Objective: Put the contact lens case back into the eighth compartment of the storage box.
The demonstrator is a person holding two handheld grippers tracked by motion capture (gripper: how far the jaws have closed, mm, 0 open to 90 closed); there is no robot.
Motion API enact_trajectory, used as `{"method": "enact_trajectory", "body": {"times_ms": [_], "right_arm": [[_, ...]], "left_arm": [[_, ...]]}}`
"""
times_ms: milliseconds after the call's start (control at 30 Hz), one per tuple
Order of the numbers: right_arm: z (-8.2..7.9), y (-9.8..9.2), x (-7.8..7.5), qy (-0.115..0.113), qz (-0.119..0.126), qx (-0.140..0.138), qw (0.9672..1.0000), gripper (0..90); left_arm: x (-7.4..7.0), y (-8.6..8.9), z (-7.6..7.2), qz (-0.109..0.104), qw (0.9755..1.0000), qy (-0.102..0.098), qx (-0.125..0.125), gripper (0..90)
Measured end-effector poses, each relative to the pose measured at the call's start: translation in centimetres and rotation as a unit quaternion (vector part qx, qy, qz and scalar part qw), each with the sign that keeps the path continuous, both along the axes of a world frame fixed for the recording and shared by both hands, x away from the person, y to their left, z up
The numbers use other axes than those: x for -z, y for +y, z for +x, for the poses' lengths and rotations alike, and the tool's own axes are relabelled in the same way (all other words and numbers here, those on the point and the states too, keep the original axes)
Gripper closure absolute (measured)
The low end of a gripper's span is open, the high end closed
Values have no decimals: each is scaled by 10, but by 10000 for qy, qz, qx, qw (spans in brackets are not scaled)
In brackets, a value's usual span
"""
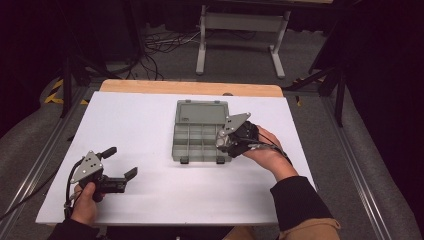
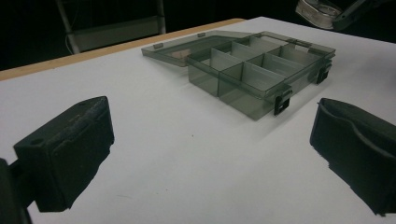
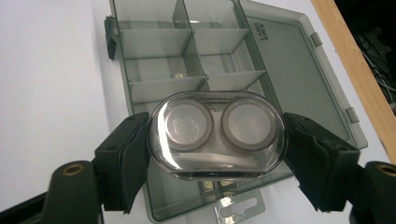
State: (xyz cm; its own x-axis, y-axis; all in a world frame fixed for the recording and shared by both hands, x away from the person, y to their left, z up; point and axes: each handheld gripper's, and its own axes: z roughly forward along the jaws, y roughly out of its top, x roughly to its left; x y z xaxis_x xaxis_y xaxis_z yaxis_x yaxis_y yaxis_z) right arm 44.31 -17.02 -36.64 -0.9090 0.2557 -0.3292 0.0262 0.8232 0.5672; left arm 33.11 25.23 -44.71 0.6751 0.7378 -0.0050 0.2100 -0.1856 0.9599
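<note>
A clear oval lens case (image 3: 217,135) with two round wells is clamped end to end between the pads of my right gripper (image 3: 219,156). It hangs above the near compartments of an open grey divided box (image 3: 289,70). In the high view the right gripper (image 1: 223,142) hovers at the box's (image 1: 202,112) front right corner. My left gripper (image 1: 120,161) rests low at the table's front left with its jaws wide apart and nothing between them. In the left gripper view it (image 2: 210,154) faces the box (image 2: 252,70), and the lens case (image 2: 322,11) shows at the top right.
The box lies mid-table on a white tabletop (image 1: 150,125) with a wooden strip (image 1: 190,88) along the far edge. Its lid lies flat toward that edge, and two latches stick out at its near side. A grey stand (image 1: 240,30) and cables sit on the floor beyond.
</note>
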Motion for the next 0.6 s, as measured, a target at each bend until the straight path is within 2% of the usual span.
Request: {"method": "enact_trajectory", "body": {"times_ms": [600], "right_arm": [[13, -4, 9, 132, -181, 40, 9997, 266]], "left_arm": [[0, 0, 0, -35, 10000, -1, 3, 5]]}}
